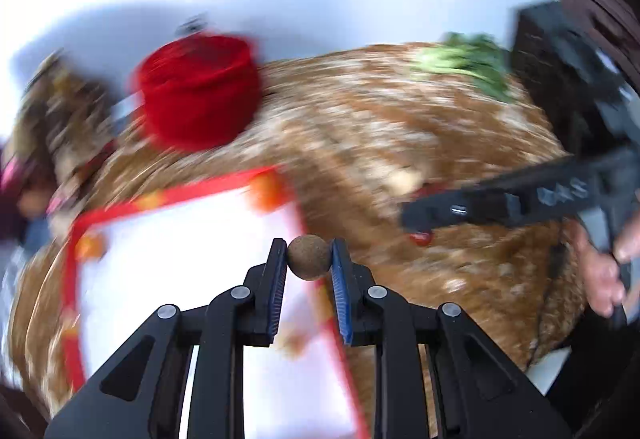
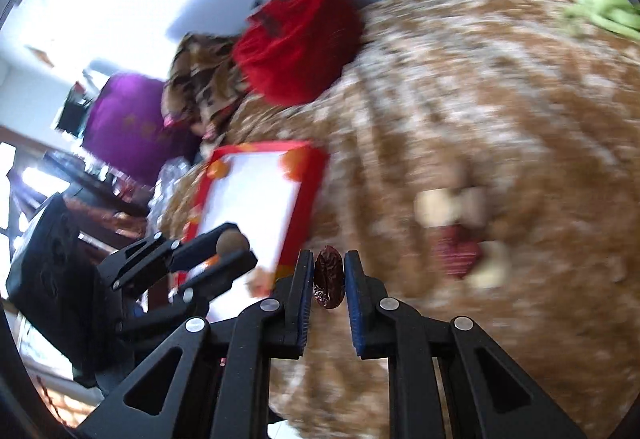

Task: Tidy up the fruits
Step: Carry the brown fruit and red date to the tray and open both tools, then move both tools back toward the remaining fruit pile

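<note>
My left gripper (image 1: 309, 257) is shut on a small round brown fruit (image 1: 309, 258), held above the right edge of a white tray with a red rim (image 1: 168, 195). It also shows in the right wrist view (image 2: 234, 245) over the tray (image 2: 248, 191). My right gripper (image 2: 329, 277) is shut on a wrinkled dark red date (image 2: 329, 276), above the brown-and-white patterned cloth (image 2: 460, 99). In the left wrist view the right gripper (image 1: 416, 229) comes in from the right with the red fruit (image 1: 421, 238) at its tip. Both views are motion-blurred.
A red fabric bag (image 1: 198, 91) sits at the back of the cloth. Green vegetables (image 1: 468, 63) lie at the far right. Pale and red blurred items (image 2: 456, 227) lie on the cloth to my right. A purple cushion (image 2: 128, 123) is off to the left.
</note>
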A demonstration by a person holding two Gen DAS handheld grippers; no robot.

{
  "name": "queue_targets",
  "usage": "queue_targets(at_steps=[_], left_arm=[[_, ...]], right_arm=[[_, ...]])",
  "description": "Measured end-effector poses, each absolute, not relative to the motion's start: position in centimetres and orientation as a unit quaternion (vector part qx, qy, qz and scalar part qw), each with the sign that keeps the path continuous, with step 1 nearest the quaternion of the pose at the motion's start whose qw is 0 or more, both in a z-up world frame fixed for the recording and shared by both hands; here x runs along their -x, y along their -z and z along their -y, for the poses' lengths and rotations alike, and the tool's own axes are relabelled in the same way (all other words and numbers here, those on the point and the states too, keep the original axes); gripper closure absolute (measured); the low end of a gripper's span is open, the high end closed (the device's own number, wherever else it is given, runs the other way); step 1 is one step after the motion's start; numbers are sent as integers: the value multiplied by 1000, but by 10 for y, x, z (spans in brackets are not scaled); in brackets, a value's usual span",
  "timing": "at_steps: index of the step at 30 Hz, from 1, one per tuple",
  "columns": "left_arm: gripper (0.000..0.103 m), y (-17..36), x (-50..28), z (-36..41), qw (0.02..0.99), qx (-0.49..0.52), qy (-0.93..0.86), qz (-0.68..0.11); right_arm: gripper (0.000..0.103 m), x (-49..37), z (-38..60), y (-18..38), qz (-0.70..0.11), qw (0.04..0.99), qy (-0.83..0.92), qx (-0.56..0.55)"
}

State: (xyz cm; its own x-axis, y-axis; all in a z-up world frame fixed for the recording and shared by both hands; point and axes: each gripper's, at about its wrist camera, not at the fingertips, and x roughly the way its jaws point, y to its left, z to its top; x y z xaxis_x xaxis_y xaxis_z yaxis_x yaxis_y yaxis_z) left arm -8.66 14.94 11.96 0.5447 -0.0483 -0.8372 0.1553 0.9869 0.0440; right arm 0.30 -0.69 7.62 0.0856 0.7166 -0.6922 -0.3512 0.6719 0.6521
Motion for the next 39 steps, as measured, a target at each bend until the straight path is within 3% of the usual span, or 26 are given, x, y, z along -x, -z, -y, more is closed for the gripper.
queue_targets(at_steps=[6,16,24,26,33,39], left_arm=[[83,-107,97,-210,864,-6,-38,-502],[83,-78,87,-232,835,-41,-107,-539],[82,-67,84,-234,825,-57,-157,-540],[76,-76,84,-227,838,-66,-172,-513],[48,-122,87,-182,902,-103,-180,-378],[44,-131,75,-109,925,-114,-102,-348]], right_arm=[[87,17,-54,-82,-561,702,-413,-147],[87,38,-138,-68,-543,736,-391,-102],[82,28,-122,-49,-582,729,-345,-105],[73,33,-105,-67,-560,737,-362,-114],[67,46,-12,-137,-475,794,-357,-127],[64,32,86,-161,-431,843,-291,-137]])
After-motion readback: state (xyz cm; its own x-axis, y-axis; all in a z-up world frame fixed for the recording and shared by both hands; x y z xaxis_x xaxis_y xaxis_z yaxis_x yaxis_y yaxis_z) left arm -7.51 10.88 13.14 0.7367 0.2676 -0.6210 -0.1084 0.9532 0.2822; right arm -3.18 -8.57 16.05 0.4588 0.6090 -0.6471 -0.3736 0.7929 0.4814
